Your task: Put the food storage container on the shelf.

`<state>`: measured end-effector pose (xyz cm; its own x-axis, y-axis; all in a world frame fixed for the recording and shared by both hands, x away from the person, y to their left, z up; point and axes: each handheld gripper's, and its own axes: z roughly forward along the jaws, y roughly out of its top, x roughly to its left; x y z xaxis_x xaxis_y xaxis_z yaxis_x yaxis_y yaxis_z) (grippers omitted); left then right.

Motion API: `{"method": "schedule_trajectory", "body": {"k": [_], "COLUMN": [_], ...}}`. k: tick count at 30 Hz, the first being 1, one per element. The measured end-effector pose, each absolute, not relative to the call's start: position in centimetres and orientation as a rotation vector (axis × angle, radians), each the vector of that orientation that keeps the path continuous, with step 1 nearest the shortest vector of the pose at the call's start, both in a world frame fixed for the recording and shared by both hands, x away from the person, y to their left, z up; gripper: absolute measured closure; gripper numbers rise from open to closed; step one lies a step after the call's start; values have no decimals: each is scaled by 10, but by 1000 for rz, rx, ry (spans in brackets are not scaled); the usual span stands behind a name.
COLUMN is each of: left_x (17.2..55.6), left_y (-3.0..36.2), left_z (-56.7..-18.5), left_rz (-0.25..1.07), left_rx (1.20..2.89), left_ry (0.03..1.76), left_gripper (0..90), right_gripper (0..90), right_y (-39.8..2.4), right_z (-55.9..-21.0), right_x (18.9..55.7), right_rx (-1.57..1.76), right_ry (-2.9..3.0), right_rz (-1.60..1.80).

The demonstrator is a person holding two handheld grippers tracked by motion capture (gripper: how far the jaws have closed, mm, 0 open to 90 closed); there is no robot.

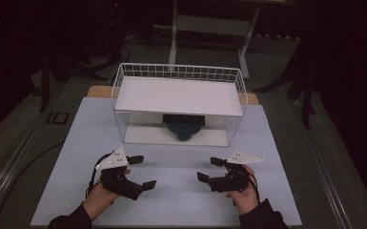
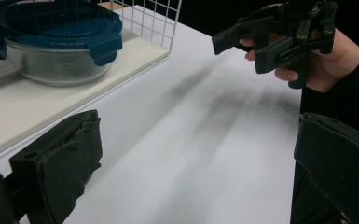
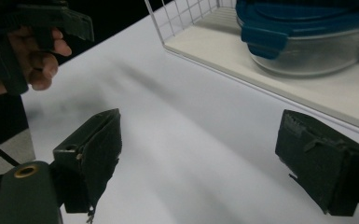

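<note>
I find both my left gripper and right gripper spread apart, empty, short of the lidded glass container.

White table, pretty bare. At its far middle sits a wire rack with a flat white shelf on top. A blue-lidded glass container sits on the rack's bottom board.

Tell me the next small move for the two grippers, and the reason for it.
Probably bring both forward toward the glass container on the wire rack's lower shelf. The left gripper and right gripper both stand open and empty over the white table, well short of the container, whose blue lid is still clipped on.
</note>
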<state>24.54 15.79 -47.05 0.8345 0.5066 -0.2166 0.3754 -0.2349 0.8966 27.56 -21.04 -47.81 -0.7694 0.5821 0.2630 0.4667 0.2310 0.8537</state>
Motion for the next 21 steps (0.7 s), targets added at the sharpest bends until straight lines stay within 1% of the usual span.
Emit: {"method": "schedule_trajectory", "body": {"k": [5,10,14,18,21], "left_x": [241,241,241,243,243], "left_y": [161,163,164,167,167], "left_z": [-476,-480,-485,-490,-491], "left_rz": [162,164,165,136,144], "left_rx": [1857,1859,1859,1852,1859], "left_ry": [667,674,679,694,692], "left_gripper": [11,11,11,11,11], "right_gripper": [146,148,150,150,150], "right_y": [-225,-235,-239,-240,-240], "right_z": [-484,-491,-499,-505,-508], "right_x": [265,262,261,263,264], "right_rx": [1050,1045,1034,1044,1057], "right_ry": [2337,2343,2366,2379,2380], "right_rz": [1586,1573,1554,1528,1527]}}
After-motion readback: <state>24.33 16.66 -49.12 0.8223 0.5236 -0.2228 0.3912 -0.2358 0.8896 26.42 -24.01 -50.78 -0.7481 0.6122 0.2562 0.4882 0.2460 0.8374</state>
